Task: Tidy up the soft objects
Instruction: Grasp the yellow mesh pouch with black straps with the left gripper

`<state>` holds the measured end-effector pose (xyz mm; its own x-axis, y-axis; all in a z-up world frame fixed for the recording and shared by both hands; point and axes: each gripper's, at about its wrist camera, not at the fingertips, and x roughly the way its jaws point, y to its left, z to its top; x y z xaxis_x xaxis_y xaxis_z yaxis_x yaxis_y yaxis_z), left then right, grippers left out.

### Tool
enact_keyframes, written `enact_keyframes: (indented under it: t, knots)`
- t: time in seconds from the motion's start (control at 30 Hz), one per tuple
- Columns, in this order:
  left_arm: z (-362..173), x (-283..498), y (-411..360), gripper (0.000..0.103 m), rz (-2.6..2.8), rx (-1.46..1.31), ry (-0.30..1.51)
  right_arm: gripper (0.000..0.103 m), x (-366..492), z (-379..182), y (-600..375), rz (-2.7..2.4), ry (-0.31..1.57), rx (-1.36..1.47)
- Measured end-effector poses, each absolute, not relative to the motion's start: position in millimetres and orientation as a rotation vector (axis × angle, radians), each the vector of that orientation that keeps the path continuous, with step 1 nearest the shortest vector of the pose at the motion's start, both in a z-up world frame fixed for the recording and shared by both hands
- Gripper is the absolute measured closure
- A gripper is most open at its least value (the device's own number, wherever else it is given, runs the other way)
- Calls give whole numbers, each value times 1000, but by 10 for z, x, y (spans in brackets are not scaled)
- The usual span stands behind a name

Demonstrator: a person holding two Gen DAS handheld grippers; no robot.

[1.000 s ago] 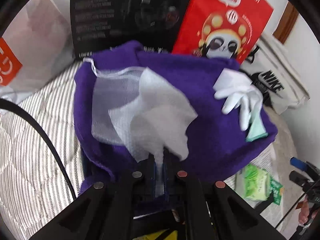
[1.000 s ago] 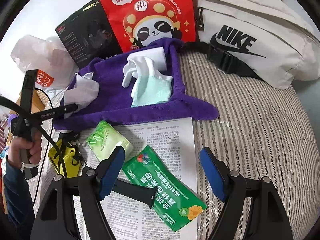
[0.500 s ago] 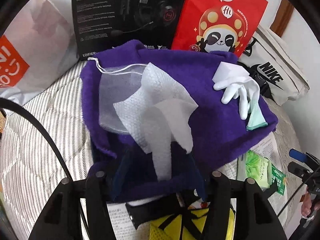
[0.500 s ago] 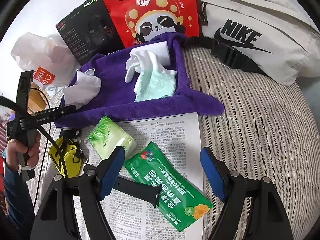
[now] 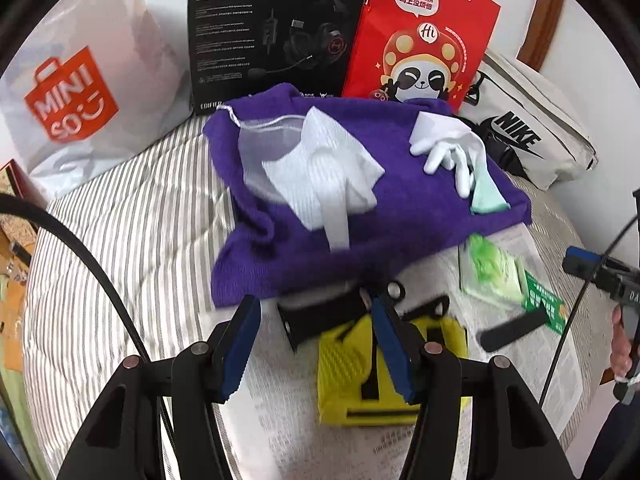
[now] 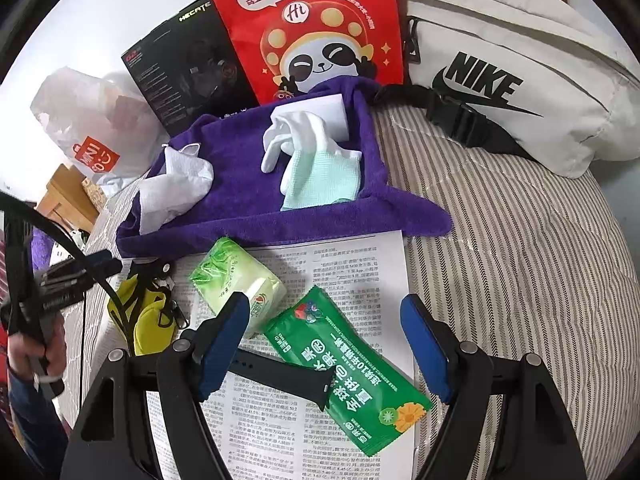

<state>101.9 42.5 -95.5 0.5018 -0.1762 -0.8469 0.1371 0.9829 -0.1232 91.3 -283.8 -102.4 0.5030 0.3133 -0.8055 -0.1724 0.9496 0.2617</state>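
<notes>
— Where in the sorting?
— Between pickups, by the look of it. Ahead of both tongs, spread on the striped bedding: purple towel (image 5: 400, 224), serving as the collection spot. Lying on it already: white wipe (image 5: 332, 184) draped over a mesh pouch (image 5: 256, 152), and off to the right the white glove (image 6: 296, 136) with its mint cuff.
— And the tongs?
— Left gripper (image 5: 316, 356): jaws parted, nothing between the pads, hanging just short of the towel's near edge, over a yellow pouch (image 5: 352, 380). Right gripper (image 6: 324, 344): spread wide, empty, poised above the newspaper (image 6: 352, 264).
— Still loose?
— Directly between the right jaws: green sachet (image 6: 348, 364). Just past the left fingertip (image 6: 224, 332): tissue pack (image 6: 236, 280). Dark strap under the sachet, possibly a watch band; hard to tell.
— Next move?
— Probably lowering the right tongs onto the sachet or the pack, closing gently, then carrying forward to the towel. Care needed not to snag the paper beneath.
</notes>
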Motion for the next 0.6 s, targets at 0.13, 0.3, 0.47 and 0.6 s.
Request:
enact_keyframes:
  t: [0.13, 0.3, 0.47, 0.6]
  knots:
    - [-1058, 923, 395, 47, -199, -63, 1041, 26, 889, -1026, -2800, 300, 1008, 150]
    - [-1177, 882, 336, 57, -186, -31, 1044, 26, 836, -1032, -2758, 299, 1013, 133]
    - [-1213, 826, 398, 77, -202, -63, 1018, 26, 808, -1055, -2759, 288, 1024, 127]
    - [-1219, 805, 444, 77, -209, -89, 1010, 26, 807, -1053, -2775, 281, 1026, 132]
